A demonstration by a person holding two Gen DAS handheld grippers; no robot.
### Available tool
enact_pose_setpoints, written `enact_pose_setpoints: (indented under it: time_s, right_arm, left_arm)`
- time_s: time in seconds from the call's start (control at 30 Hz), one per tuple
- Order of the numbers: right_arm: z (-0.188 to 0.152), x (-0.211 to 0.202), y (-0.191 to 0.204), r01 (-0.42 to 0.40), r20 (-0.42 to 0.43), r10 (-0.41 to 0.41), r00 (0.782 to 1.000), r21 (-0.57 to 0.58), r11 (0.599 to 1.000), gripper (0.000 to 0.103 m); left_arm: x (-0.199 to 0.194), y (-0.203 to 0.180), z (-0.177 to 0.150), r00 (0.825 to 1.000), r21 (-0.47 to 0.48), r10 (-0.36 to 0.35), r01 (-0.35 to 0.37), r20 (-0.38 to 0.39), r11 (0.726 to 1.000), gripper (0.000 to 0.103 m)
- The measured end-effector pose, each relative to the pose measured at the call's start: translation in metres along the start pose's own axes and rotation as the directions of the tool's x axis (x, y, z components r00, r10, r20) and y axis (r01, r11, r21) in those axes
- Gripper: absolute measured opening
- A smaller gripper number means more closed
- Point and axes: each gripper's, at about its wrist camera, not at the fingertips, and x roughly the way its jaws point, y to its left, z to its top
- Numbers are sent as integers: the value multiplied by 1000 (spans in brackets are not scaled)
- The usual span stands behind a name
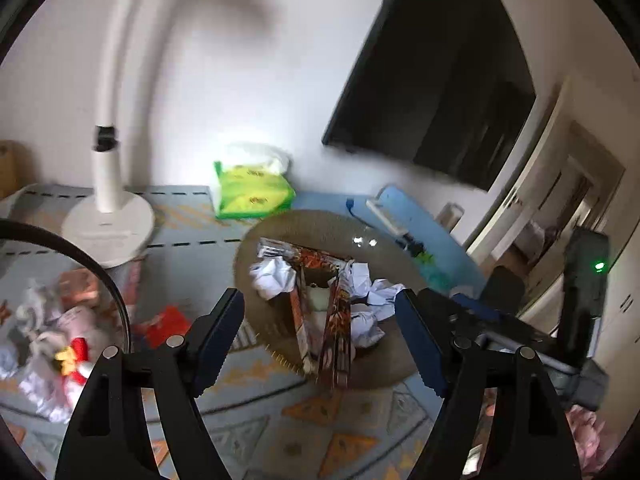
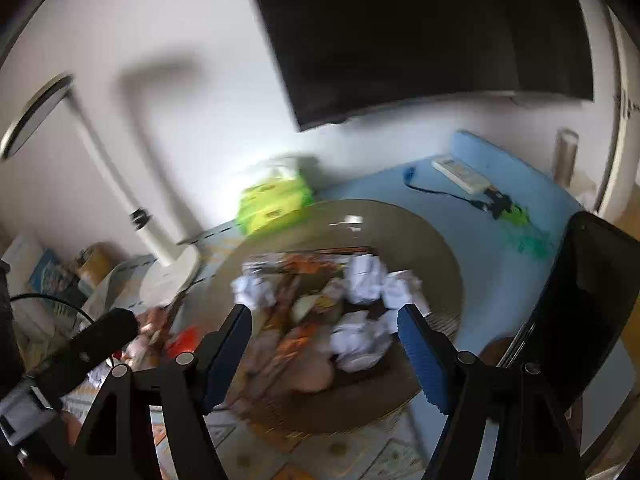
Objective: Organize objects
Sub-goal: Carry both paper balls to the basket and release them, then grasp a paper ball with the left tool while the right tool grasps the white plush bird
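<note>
A round brown woven mat [image 1: 280, 232] lies on the patterned surface. On it stands an open orange-printed carton [image 1: 320, 304] among several crumpled white paper balls [image 1: 272, 278]. My left gripper [image 1: 320, 344] hovers over the mat's near edge, open, its blue pads [image 1: 420, 344] clear of the carton. In the right wrist view the same mat [image 2: 420, 232], the blurred carton [image 2: 296, 320] and the paper balls [image 2: 360, 340] sit ahead of my right gripper [image 2: 324, 356]. It is open too, with nothing between its fingers. Each gripper shows at the edge of the other's view.
A white lamp base [image 1: 108, 228] stands at the left, with a green tissue pack [image 1: 252, 192] by the wall. A black screen [image 1: 440, 92] hangs above a blue pad [image 2: 480, 208] carrying a white power strip [image 2: 460, 174]. Soft toys and cloth [image 1: 60, 340] and a red packet [image 1: 166, 324] lie at the left.
</note>
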Motion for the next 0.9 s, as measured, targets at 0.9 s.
enact_pose_setpoints:
  time_s: [0.9]
  right_arm:
    - [-179,91,219,-390,-411,314,856,-115,913,89]
  left_arm:
    - [-89,285,-79,922,-225,363,-386,-138,895,102]
